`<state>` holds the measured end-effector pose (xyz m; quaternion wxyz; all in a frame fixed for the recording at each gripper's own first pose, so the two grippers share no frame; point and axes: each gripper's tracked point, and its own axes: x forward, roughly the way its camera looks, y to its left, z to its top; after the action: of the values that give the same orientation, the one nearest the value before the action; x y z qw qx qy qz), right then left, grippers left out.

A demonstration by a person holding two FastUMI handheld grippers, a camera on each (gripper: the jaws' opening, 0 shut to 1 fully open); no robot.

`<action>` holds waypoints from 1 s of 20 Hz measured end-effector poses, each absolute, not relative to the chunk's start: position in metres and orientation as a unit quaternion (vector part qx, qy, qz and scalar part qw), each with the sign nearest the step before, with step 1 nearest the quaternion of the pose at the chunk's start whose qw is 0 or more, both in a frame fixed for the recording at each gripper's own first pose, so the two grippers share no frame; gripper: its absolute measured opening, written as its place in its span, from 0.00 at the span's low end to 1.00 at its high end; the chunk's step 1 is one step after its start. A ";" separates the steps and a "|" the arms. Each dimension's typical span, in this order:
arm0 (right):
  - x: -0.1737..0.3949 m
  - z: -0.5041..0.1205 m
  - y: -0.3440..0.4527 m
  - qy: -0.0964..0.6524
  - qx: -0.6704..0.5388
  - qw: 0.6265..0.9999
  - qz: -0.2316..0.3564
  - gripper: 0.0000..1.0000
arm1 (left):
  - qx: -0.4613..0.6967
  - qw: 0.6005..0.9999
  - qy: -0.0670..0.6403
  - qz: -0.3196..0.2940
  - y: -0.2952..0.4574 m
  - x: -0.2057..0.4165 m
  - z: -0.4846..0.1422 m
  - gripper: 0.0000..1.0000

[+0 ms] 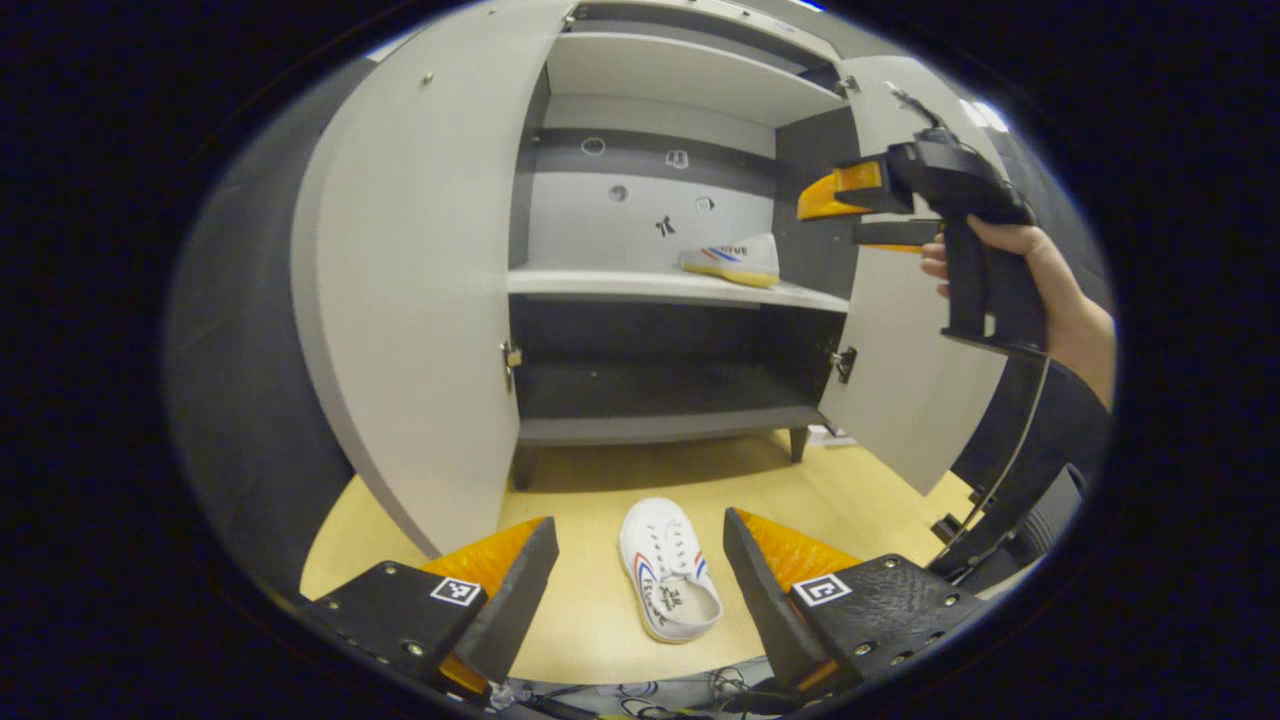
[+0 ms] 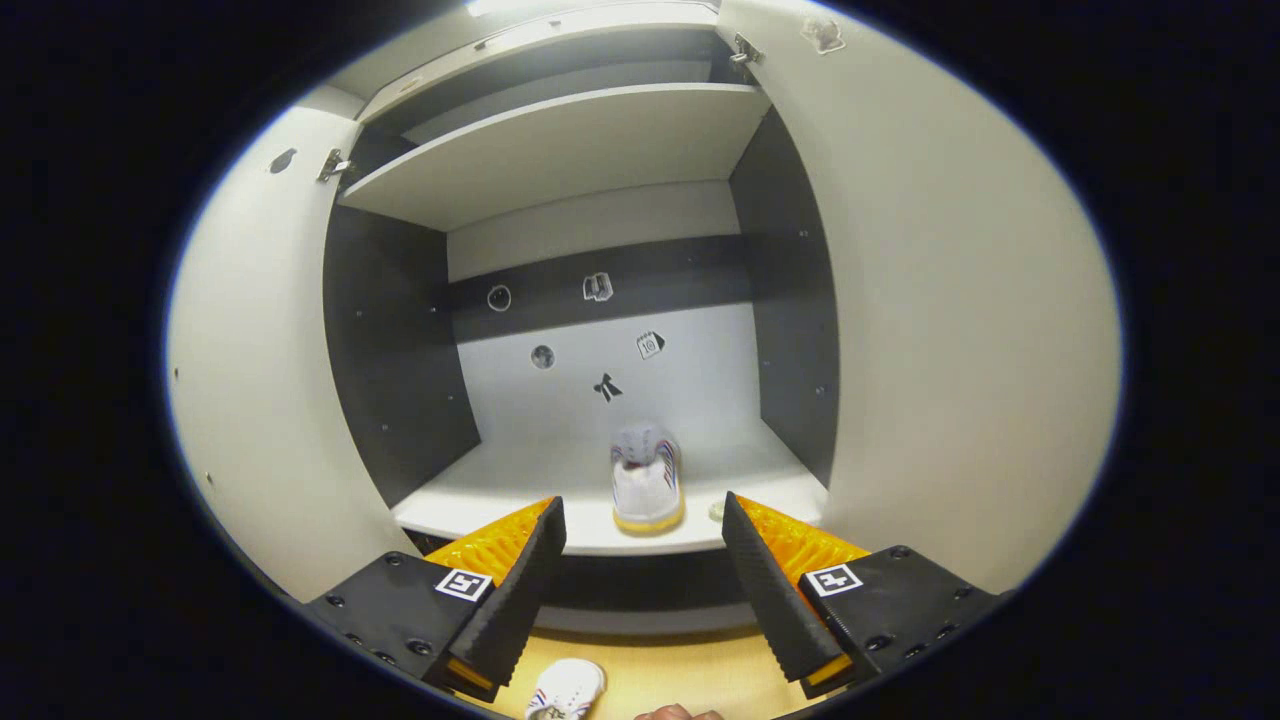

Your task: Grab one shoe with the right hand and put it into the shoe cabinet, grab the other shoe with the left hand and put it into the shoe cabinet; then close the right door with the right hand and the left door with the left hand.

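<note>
On the floor, second shoe waits between the spread-fingered left gripper; right gripper gapes empty. Descend straight, pinch midfoot.

The left gripper pointed forward and down, its two orange-and-black fingers spread wide apart with nothing between them. The right gripper was likewise spread wide and empty. In the left gripper view, a hand gripped the right gripper's handle, held high and to the right.
</note>
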<state>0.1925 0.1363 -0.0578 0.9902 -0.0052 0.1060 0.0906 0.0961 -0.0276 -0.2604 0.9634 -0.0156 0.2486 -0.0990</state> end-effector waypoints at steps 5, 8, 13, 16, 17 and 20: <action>0.133 -0.097 0.102 0.157 -0.008 0.986 0.052 0.98 | -0.050 0.938 0.324 -0.117 -0.029 0.115 -0.341 0.96; 0.102 -0.122 0.089 0.188 -0.001 0.982 0.027 0.98 | -0.058 0.924 0.359 -0.121 -0.028 0.127 -0.376 0.95; 0.053 -0.153 0.063 0.234 -0.017 0.972 -0.012 0.98 | -0.036 0.904 0.404 -0.135 -0.036 0.137 -0.425 0.96; 0.028 -0.166 0.053 0.263 -0.025 0.964 -0.025 0.98 | -0.043 0.893 0.428 -0.131 -0.038 0.141 -0.443 0.94; 0.020 -0.169 0.051 0.269 -0.024 0.962 -0.030 0.98 | -0.043 0.891 0.434 -0.127 -0.038 0.143 -0.447 0.93; 0.007 -0.170 0.045 0.274 -0.023 0.961 -0.041 0.98 | -0.060 0.880 0.456 -0.118 -0.042 0.143 -0.457 0.65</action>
<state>0.0068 0.0452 -0.1699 0.9606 -0.0227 0.2740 -0.0411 0.1429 -0.0420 -0.4572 0.8799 -0.0600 0.4563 -0.1181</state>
